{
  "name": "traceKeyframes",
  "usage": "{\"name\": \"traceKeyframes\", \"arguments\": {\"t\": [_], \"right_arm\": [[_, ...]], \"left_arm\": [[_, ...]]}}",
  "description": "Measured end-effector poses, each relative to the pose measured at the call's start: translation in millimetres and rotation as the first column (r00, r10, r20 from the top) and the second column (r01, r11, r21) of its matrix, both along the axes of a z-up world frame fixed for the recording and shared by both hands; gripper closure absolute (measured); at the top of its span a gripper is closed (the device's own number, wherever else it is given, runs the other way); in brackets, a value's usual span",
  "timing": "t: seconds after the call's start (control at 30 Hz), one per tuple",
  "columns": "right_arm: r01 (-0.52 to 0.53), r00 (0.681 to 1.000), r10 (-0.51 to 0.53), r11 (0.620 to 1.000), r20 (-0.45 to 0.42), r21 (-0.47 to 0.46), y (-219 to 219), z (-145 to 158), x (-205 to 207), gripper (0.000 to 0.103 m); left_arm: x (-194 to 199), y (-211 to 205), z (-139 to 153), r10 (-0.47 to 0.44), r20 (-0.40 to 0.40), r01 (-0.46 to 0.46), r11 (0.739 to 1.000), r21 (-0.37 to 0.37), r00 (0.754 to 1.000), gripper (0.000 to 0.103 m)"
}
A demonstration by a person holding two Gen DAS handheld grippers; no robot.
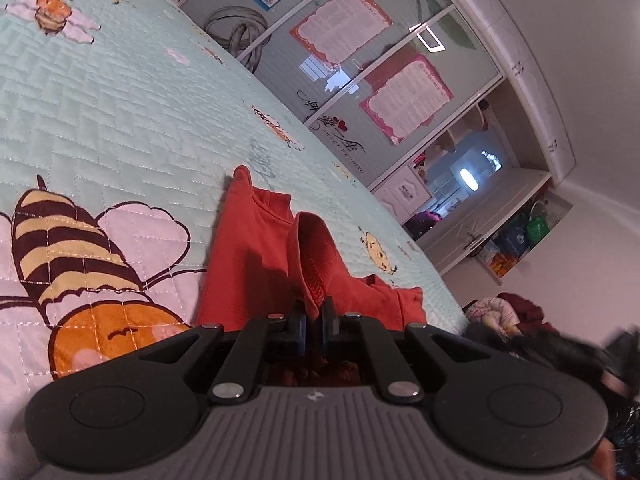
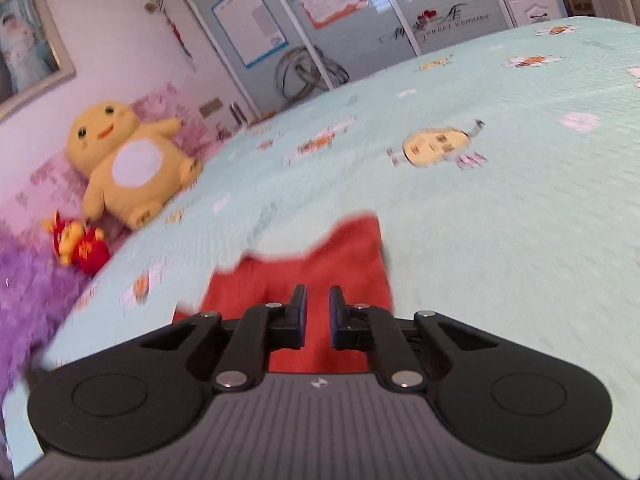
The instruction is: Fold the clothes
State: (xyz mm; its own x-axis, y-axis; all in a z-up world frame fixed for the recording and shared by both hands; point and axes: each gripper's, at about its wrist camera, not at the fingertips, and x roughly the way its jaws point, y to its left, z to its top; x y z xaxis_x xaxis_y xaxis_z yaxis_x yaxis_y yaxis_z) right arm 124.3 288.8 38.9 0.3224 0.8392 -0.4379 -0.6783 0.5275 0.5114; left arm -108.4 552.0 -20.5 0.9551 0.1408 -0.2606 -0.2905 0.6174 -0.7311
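Observation:
A red garment [image 1: 248,264] lies on the pale green quilted bed cover [image 1: 120,120] printed with bees. One edge of it is pulled up into a raised fold that runs into my left gripper [image 1: 314,304], which is shut on that fold. In the right wrist view the same red garment [image 2: 344,252] lies flat on the bed cover [image 2: 500,200], blurred. My right gripper [image 2: 318,294] hovers just over its near part. Its jaws stand a narrow gap apart with nothing pinched between them; the cloth shows below through the gap.
A yellow plush toy [image 2: 128,160], a small red toy [image 2: 80,246] and a purple fluffy thing [image 2: 24,300] sit at the head of the bed. A wardrobe with sliding doors [image 1: 360,40] stands beyond the bed. A heap of clothes [image 1: 504,312] lies off the bed's edge.

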Motion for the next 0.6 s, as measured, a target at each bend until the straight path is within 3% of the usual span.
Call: {"name": "traceKeyframes", "arguments": {"t": [0.07, 0.13, 0.2, 0.3, 0.4, 0.5, 0.6], "right_arm": [[-0.047, 0.998, 0.048, 0.999, -0.039, 0.012, 23.2, -12.1, 25.7, 0.093], [-0.013, 0.997, 0.007, 0.997, -0.08, -0.072, 44.8, -32.1, 51.3, 0.093], [0.024, 0.994, -0.031, 0.997, -0.101, -0.071, 46.8, -47.2, 64.6, 0.103], [0.055, 0.988, -0.06, 0.998, -0.141, -0.042, 46.4, -64.0, 79.1, 0.103], [0.065, 0.984, -0.052, 0.995, -0.171, 0.072, 25.8, -61.3, 75.6, 0.096], [0.144, 0.971, -0.098, 0.968, -0.22, 0.204, -7.2, -57.2, 74.6, 0.082], [0.171, 0.969, -0.135, 0.971, -0.207, 0.168, -19.0, -55.4, 75.7, 0.081]], "left_arm": [[-2.8, 1.8, -3.4, -0.003, 0.002, 0.003, 1.0, -0.013, 1.0, 0.099], [-1.9, 1.6, -3.9, -0.006, -0.009, 0.006, 1.0, -0.015, 1.0, 0.099], [-0.7, 2.0, -4.5, -0.007, -0.023, 0.007, 1.0, -0.012, 1.0, 0.099], [-0.8, 2.8, -5.5, -0.009, -0.032, 0.008, 1.0, -0.014, 0.999, 0.099], [0.2, 4.2, -5.7, -0.009, -0.031, 0.008, 1.0, -0.018, 0.999, 0.099], [0.1, 4.6, -6.0, -0.009, -0.034, 0.008, 1.0, -0.015, 0.999, 0.099], [-1.4, 4.4, -5.5, -0.008, -0.034, 0.007, 1.0, -0.013, 0.999, 0.099]]}}
